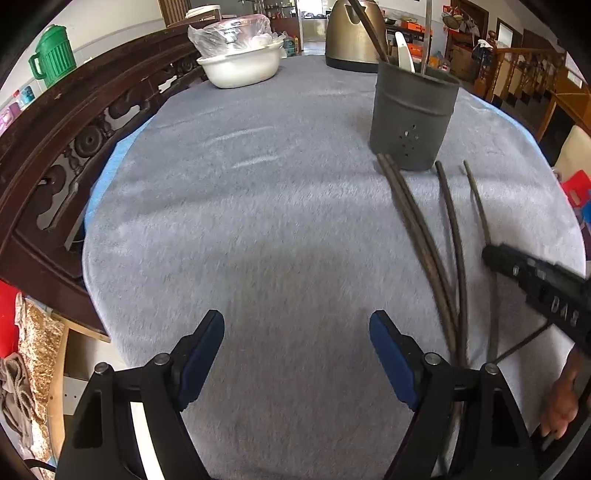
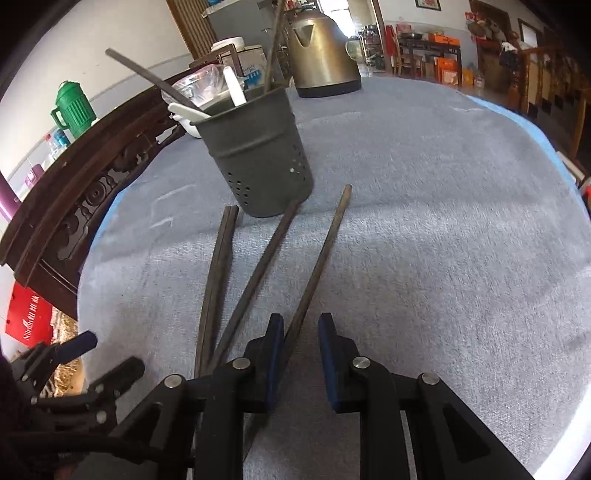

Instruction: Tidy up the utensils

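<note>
Left claw (image 1: 297, 354) is hovering spread wide over the grey cloth-covered table (image 1: 258, 206); right claw (image 2: 301, 356) is sitting narrowly parted around one chopstick (image 2: 317, 254). Ahead are standing a kettle (image 2: 321, 55) and utensil holder (image 2: 255, 155).

A grey cloth (image 1: 258, 221) covers the table and fills the middle of both views, with a blue layer (image 1: 110, 162) showing under its left edge. At the top of the left view stand a metal kettle (image 1: 351, 37) and, left of it, a white bowl (image 1: 240, 70) holding a glass bowl wrapped in plastic (image 1: 229, 33). A dark carved wooden chair back (image 1: 55, 155) curves along the left side. A green jug (image 1: 51, 55) sits in the upper left corner. Orange boxes (image 2: 448, 70) and wooden furniture crowd the upper right of the right view, and a red sign (image 2: 27, 321) lies at its lower left.
</note>
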